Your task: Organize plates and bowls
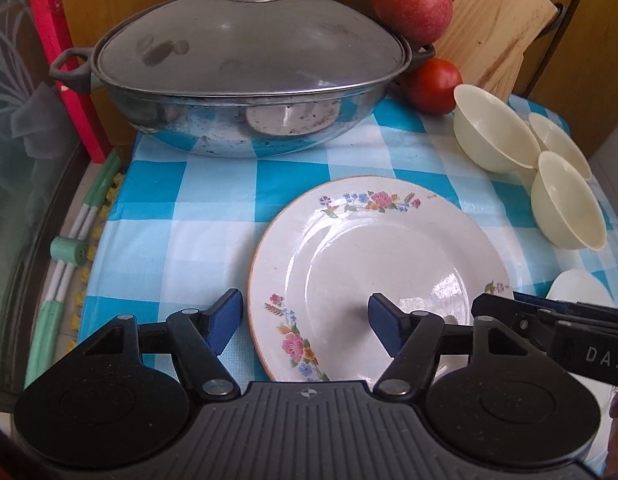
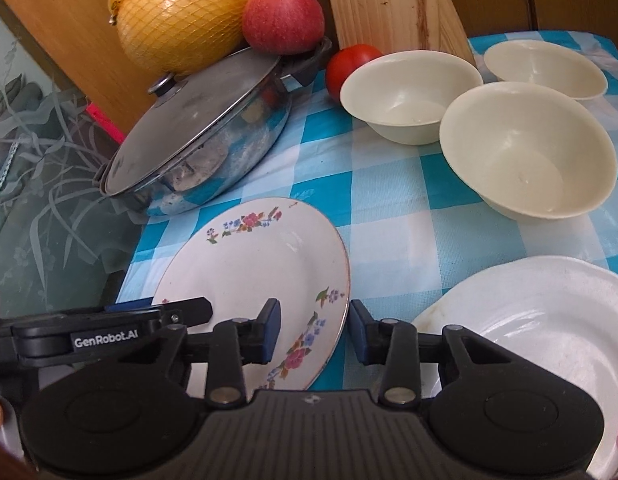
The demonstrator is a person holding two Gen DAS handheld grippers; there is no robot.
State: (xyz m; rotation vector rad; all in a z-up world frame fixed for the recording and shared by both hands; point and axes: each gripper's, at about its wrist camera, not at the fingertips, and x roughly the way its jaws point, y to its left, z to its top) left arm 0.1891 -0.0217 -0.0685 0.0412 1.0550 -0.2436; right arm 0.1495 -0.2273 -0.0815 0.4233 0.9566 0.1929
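Floral plate (image 1: 383, 276) straddled at opposite rims by both spread claws.
Left claw (image 1: 305, 320) and right claw (image 2: 314, 330) should pinch the rims evenly, then lift level.

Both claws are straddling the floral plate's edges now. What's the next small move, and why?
Probably close both claws onto the floral plate. The left claw straddles its left edge, the right claw its right edge, and the pads show gaps, so neither grips yet. Lift after that.
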